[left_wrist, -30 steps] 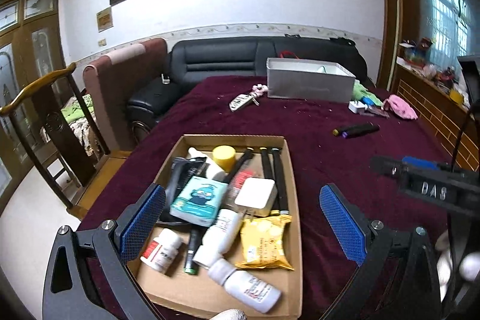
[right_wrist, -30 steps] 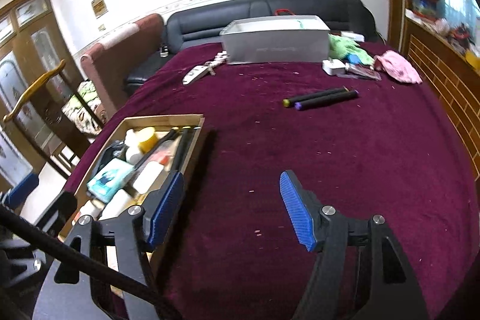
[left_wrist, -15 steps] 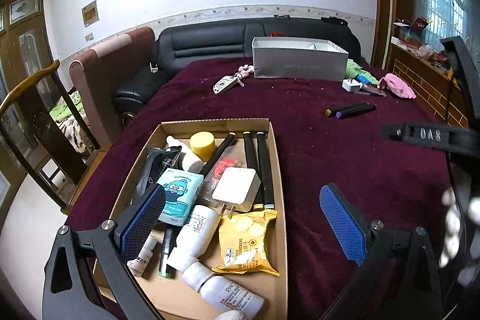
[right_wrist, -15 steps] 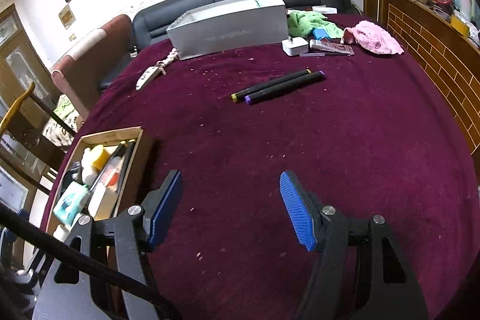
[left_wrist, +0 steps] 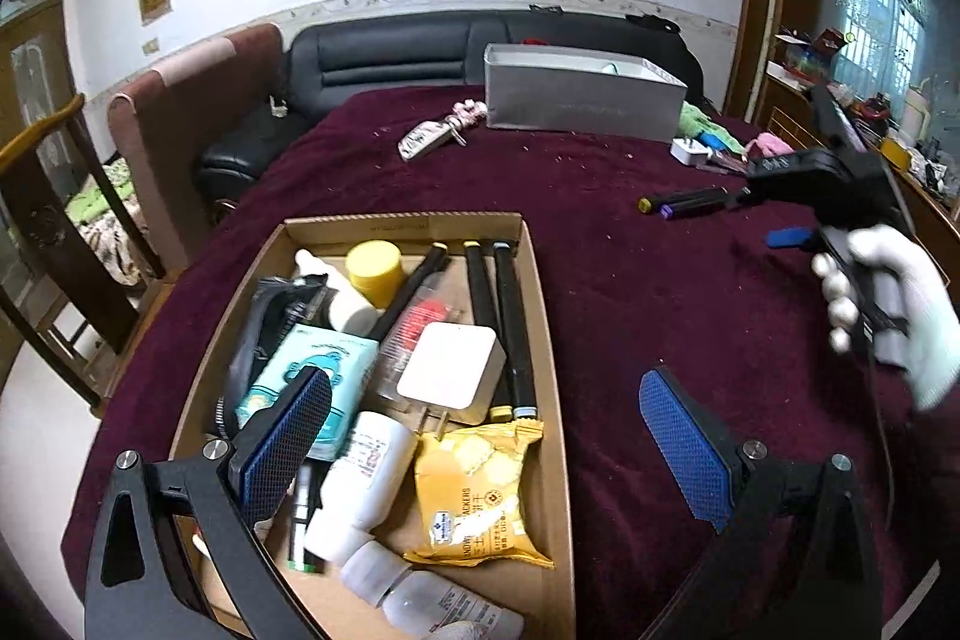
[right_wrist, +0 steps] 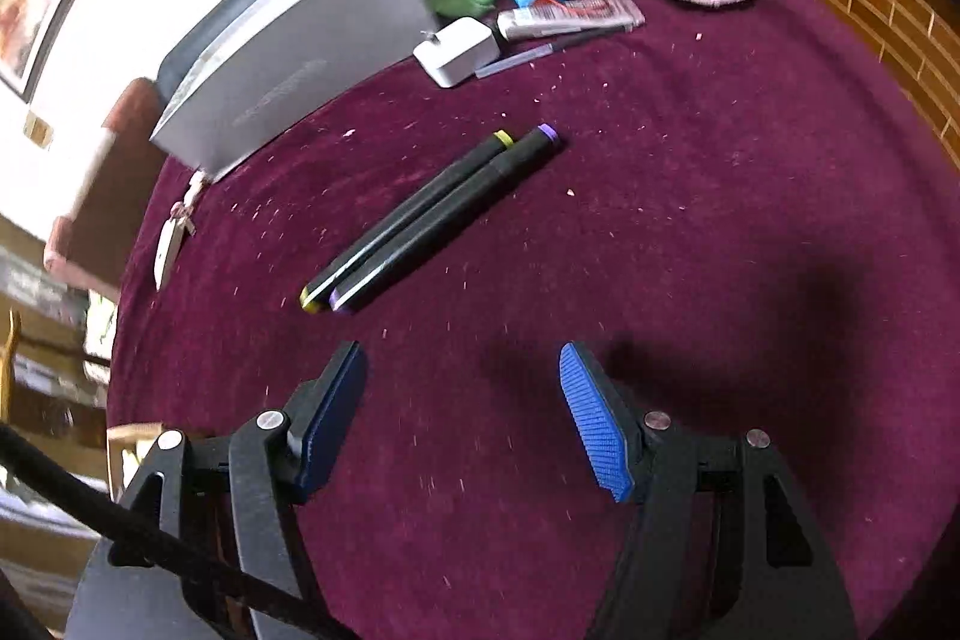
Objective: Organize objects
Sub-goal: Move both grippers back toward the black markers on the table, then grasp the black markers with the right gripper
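Two markers (right_wrist: 432,214) ahead of open right tool (right_wrist: 462,412).

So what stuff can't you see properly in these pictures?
- Left wrist view: the white bottle is cut off by the bottom edge.
- Left wrist view: the blue packet is partly behind the left gripper finger.
- Left wrist view: the snack bag print is too small to read.
- Right wrist view: the grey box is blurred.

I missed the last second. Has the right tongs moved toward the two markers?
Yes. The right tongs have closed in on the two markers, which now lie just ahead; jaws open.
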A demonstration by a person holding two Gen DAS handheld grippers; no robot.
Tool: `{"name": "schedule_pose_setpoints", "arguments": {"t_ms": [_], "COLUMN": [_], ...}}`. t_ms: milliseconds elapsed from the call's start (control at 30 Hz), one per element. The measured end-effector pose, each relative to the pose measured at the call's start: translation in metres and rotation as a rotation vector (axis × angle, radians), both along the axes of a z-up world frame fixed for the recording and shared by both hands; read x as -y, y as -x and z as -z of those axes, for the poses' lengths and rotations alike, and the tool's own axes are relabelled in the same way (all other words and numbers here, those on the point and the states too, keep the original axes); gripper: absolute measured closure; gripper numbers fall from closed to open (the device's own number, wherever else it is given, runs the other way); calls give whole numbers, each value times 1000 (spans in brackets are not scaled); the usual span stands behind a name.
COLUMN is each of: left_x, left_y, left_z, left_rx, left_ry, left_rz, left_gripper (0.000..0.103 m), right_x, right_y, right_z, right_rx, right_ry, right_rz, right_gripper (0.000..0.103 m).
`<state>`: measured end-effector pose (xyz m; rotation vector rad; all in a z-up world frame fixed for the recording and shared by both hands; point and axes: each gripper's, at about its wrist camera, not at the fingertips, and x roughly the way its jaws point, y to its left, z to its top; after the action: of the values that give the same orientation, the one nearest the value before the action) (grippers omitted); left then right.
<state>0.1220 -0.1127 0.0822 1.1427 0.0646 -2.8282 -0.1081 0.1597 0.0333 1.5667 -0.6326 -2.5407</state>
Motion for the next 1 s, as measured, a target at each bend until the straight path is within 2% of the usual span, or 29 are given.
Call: {"name": "schedule_pose_setpoints", "arguments": {"t_ms": [167, 300, 500, 667, 733, 767, 833, 900, 1000], "left_x": [2, 5, 6, 11, 13, 15, 17, 18, 17], "left_y": [5, 6, 7, 9, 9, 8, 6, 3, -1], "left_z": [6, 5, 5, 9, 10, 10, 9, 6, 2], "left_rx": [27, 15, 3, 18, 20, 20, 16, 7, -4], "left_ry": [-38, -64, -89, -104, -116, -124, -136, -147, -162], "left_rz": [47, 79, 110, 105, 101, 99, 98, 101, 116], "left_gripper": [2, 2, 2, 2, 2, 2, 2, 2, 2], "right_x": [-2, 3, 22, 48, 59, 61, 58, 48, 33], "right_y": [35, 57, 80, 88, 87, 84, 76, 58, 24], "right_z": [7, 8, 16, 18, 20, 19, 17, 15, 13], "right_rx": [11, 24, 55, 73, 104, 105, 132, 160, 176], "right_ry": [22, 19, -125, -319, -431, -444, -430, -408, -374], "right_rz": [100, 126, 167, 111, 58, 39, 3, -43, -99], "right_gripper": [37, 37, 36, 36, 46, 51, 69, 74, 75]}}
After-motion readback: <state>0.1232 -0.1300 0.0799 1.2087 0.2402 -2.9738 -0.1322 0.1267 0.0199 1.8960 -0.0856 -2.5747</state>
